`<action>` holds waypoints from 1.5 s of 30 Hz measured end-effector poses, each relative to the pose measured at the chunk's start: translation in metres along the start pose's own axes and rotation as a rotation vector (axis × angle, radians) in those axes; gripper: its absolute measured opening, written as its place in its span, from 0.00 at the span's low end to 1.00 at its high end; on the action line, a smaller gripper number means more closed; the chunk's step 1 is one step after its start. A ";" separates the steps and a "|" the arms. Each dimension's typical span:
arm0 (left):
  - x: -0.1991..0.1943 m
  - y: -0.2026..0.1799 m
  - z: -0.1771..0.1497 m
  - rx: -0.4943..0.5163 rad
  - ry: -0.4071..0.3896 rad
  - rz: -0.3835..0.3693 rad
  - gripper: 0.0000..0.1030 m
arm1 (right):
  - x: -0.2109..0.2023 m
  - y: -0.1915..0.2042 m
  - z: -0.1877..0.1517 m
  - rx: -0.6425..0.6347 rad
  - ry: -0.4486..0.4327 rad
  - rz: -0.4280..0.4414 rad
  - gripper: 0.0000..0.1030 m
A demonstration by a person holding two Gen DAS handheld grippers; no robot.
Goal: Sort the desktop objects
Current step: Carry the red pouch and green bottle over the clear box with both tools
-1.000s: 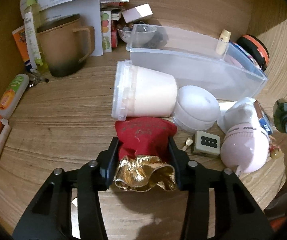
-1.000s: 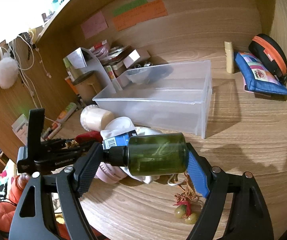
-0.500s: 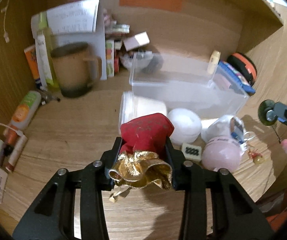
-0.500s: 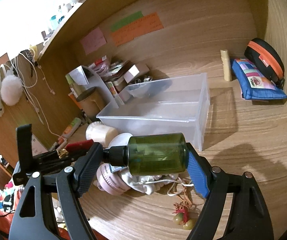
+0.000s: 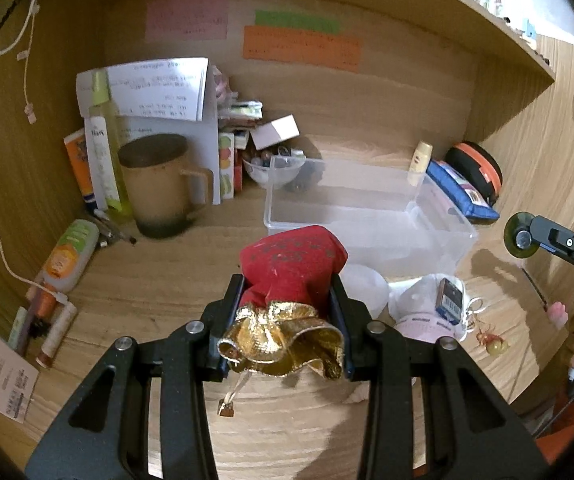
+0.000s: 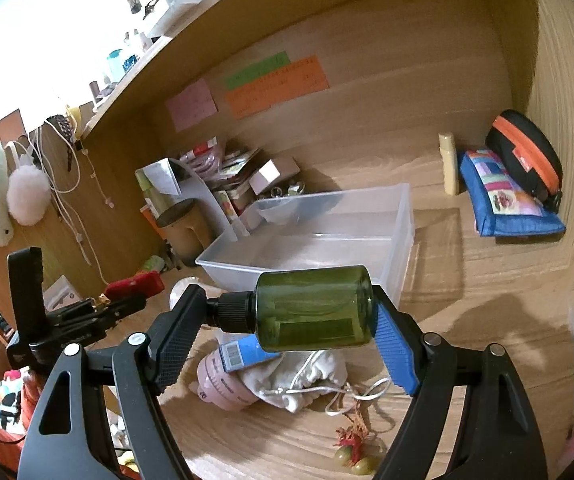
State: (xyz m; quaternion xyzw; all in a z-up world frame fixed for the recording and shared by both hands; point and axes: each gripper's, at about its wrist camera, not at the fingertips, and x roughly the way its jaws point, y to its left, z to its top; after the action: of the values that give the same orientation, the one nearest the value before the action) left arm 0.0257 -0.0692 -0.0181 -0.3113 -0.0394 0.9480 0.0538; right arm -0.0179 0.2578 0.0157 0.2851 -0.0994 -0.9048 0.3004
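My left gripper (image 5: 287, 284) is shut on a red cloth pouch (image 5: 291, 256) with a gold ruffled top, held off the wooden desk in front of the clear plastic bin (image 5: 443, 220). In the right wrist view my right gripper (image 6: 285, 298) is shut on a dark green bottle (image 6: 315, 314) lying crosswise, black cap against the left finger and base against the blue pad. The bottle hangs above the desk, short of the clear bin (image 6: 327, 216). The left gripper (image 6: 127, 302) with the red pouch (image 6: 135, 284) shows at the left there.
A brown mug (image 5: 159, 188) and papers stand at the back left, and tubes (image 5: 71, 256) lie along the left wall. A pink round item (image 5: 423, 326), a white bag (image 6: 311, 376) and a bead charm (image 5: 493, 342) lie below the bottle. A blue pouch (image 6: 503, 200) and a black-orange case (image 6: 527, 156) sit at the back right.
Both grippers have risen. The red pouch has come up off the desk in the left jaws, which pinched it tighter. The green bottle has stayed gripped and hangs higher above the white bag.
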 end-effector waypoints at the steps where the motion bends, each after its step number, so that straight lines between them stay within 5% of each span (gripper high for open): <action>1: -0.002 0.000 0.002 0.003 -0.008 0.004 0.38 | 0.000 0.000 0.001 -0.002 -0.003 0.000 0.76; 29: 0.005 -0.021 0.068 0.048 -0.118 -0.036 0.38 | 0.018 0.012 0.058 -0.107 -0.083 0.013 0.76; 45: 0.069 -0.033 0.104 0.052 -0.026 -0.113 0.38 | 0.061 0.007 0.087 -0.135 -0.046 0.026 0.76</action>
State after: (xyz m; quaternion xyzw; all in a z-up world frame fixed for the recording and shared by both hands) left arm -0.0891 -0.0319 0.0282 -0.2949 -0.0331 0.9480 0.1149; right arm -0.1046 0.2159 0.0614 0.2421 -0.0486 -0.9118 0.3282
